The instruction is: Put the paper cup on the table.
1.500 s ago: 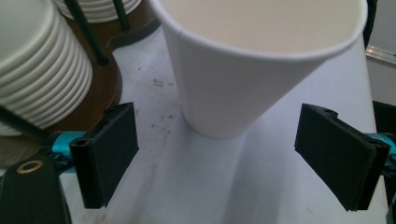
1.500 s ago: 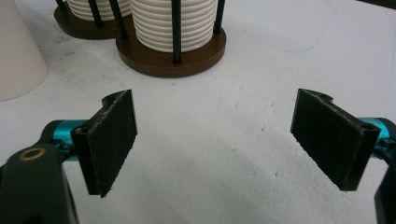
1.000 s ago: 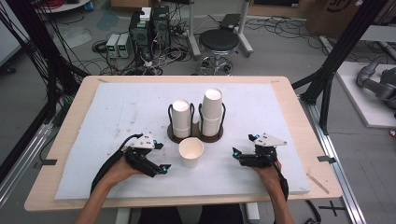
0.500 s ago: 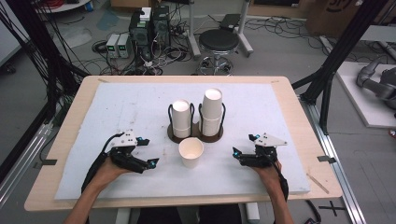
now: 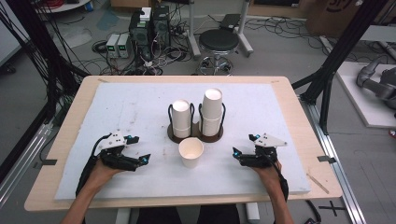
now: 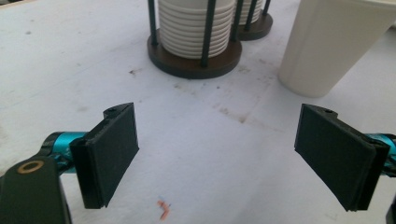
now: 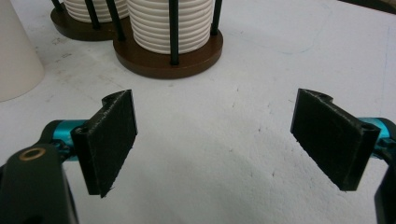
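- A single white paper cup (image 5: 191,152) stands upright and open-mouthed on the white mat (image 5: 121,112), near the middle of the mat's near half, just in front of the two cup holders.
- Behind it, the left holder (image 5: 180,122) and the right holder (image 5: 212,116), each a dark round base with thin black posts, carry stacks of white cups; the right stack stands taller.
- The left gripper (image 5: 140,160) rests low over the mat toward its near left corner, well apart from the cup, jaws spread wide with nothing between them; in the left gripper view the cup (image 6: 334,44) rises at upper right, beyond the black pads (image 6: 112,154).
- The right gripper (image 5: 237,154) sits on the mat's near right side, nearer the cup but clear of it, jaws likewise spread and empty; the right gripper view shows bare mat between its pads (image 7: 109,140).
- The mat covers a pale wooden table (image 5: 299,121), leaving wood bare along every edge.
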The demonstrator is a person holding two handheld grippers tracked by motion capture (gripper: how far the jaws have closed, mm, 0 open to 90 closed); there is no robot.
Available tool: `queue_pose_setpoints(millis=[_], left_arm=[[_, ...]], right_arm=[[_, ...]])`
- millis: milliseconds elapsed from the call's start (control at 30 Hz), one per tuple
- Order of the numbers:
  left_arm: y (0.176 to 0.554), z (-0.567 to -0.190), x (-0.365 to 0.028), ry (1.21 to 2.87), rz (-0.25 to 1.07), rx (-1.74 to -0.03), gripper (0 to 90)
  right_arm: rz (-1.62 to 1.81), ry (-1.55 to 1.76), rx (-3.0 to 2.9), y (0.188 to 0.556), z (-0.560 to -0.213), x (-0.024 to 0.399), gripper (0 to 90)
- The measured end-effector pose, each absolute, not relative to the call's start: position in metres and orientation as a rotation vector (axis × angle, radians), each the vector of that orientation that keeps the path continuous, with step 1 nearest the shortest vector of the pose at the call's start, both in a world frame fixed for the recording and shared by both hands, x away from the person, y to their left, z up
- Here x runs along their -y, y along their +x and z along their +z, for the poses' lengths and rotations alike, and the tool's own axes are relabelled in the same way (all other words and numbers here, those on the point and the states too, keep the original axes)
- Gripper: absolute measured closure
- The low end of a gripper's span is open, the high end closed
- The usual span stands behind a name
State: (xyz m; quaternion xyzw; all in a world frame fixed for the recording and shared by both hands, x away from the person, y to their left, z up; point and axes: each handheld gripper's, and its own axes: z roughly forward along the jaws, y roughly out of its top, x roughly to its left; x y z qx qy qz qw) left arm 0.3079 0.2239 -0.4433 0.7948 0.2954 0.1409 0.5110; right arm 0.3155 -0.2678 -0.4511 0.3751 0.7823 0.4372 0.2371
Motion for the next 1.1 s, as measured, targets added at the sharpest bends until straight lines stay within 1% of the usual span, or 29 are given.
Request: queue_pose_setpoints(millis=[367, 700, 867, 1100], left_arm=[[0.308, -0.447, -0.235, 1.852, 0.369, -0.74, 13.3], [0.306, -0.452, -0.241, 1.766, 0.422, -0.75, 13.4], [0.305, -0.454, -0.244, 1.734, 0.423, -0.757, 13.5], [0.304, -0.454, -0.242, 1.744, 0.445, -0.748, 14.2]], right_arm=[[1.195, 1.023, -2.135, 0.314, -0.451, 0.268, 15.0], [1.2, 1.032, -2.138, 0.314, -0.451, 0.268, 15.0], [1.203, 1.027, -2.131, 0.314, -0.451, 0.268, 15.0], [1.206, 1.027, -2.129, 0.314, -0.451, 0.269, 15.0]])
